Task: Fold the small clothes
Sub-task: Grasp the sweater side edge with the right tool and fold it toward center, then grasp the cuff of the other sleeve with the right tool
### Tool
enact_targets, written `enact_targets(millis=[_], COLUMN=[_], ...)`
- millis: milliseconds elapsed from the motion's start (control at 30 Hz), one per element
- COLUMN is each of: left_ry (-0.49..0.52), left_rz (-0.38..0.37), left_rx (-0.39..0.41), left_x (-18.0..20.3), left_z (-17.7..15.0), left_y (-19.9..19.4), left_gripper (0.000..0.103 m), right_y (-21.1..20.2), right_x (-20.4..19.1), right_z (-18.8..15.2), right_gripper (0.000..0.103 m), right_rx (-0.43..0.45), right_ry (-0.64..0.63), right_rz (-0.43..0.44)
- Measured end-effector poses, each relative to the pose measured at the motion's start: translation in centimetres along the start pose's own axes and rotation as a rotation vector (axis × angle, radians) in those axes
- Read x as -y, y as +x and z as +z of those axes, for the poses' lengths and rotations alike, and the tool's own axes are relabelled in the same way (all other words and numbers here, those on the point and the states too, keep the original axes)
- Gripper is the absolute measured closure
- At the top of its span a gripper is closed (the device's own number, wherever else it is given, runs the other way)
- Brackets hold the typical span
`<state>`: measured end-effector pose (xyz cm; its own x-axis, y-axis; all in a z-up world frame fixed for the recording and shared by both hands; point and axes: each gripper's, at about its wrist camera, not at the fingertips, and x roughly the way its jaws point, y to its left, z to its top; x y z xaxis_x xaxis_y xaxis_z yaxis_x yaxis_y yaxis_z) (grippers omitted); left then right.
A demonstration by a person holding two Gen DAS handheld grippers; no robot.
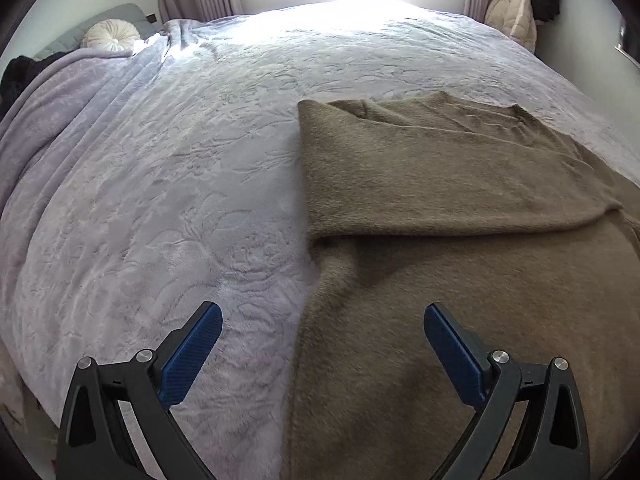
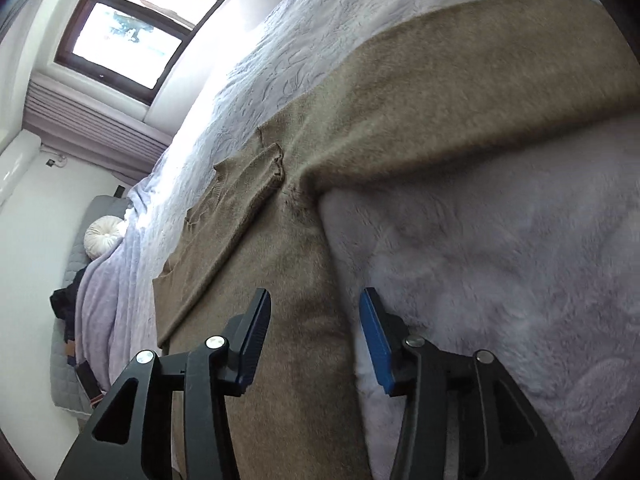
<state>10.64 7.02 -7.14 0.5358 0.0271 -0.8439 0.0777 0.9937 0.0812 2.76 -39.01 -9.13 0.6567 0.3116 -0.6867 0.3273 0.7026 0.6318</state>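
Brown sweater (image 1: 460, 208) on lilac bedspread (image 1: 180, 200), fingers (image 1: 192, 360) apart.

A wide bed (image 1: 200, 184) covered by a pale lavender embossed plush blanket (image 1: 168, 216) carries a brown fuzzy sweater (image 1: 460, 208), which lies flat on the cover, one sleeve folded across its body. In the left wrist view the sweater's edge runs up between the spread jaws, cloth under the right-hand jaw, bare blanket under the left-hand one. In the right wrist view a band of sweater (image 2: 304, 320) passes between the jaws, with blanket (image 2: 500, 260) beyond the right-hand jaw. Far ahead of the left jaws, a round cream cushion (image 1: 112, 34) rests at the bed's far left corner.
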Motion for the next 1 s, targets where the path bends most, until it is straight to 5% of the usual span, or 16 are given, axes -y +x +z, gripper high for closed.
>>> enact_targets(millis=[267,567,767,1000], left_ry=[0.144,0.229,0.215,0.201], left_rz=[-0.138,-0.253,-0.233,-0.142], left_rx=[0.028,0.048,0.067,0.118], left_x=[9.8,21.1,25.6,30.6], left_z=[-0.9,-0.1,1.7,4.8], left_y=[-4.2,-5.3,-4.6,-1.7], left_gripper=[0.002,0.002,0.002,0.002], right_y=[-3.9,-11.4,-12.6,-12.0], right_x=[3.1,9.0,12.5,11.3], right_z=[-0.5,3.9,6.4,8.7], right_gripper=[0.053,0.052,0.052,0.051], right_rx=[0.081,0.387,0.462,0.502], right_ry=[0.031,0.217,0.355,0.355], right_rz=[0.067,-0.024,0.003,0.096])
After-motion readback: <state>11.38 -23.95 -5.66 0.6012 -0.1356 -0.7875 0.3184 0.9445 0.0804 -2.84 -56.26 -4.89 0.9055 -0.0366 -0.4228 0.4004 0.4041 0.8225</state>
